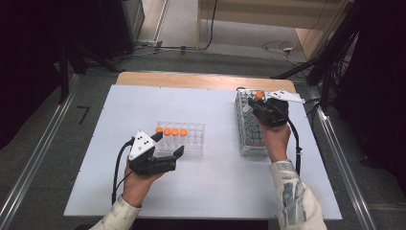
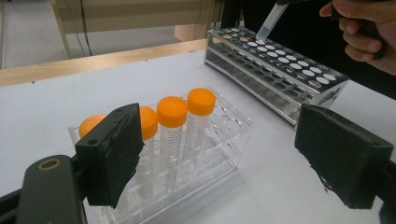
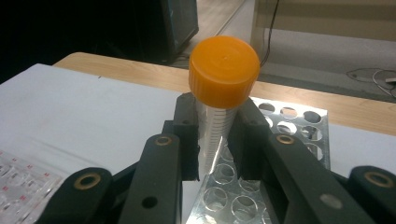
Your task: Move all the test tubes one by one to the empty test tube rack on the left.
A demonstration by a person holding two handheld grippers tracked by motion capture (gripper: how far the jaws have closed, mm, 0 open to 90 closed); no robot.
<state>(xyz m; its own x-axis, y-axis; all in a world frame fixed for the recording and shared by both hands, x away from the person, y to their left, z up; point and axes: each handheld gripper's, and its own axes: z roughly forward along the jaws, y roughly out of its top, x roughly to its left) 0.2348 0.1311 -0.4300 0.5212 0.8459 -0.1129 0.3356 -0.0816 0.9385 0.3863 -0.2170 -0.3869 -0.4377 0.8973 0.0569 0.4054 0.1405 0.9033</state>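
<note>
a clear graduated centrifuge tube (image 3: 215,126) with a ribbed orange screw cap (image 3: 224,71) stands upright, pinched at its neck between the closed jaws of the right gripper (image 3: 215,140), right over the far end of the perforated metal tube rack (image 1: 251,132), its tapered tip (image 2: 267,25) showing just above the rack's holes. on the left half of the white table (image 1: 215,187) a clear plastic rack (image 1: 189,139) holds four more orange-capped tubes (image 2: 172,135) in a row along its far side. the left gripper (image 1: 167,148) hovers just in front of that rack, jaws spread wide and holding nothing.
</note>
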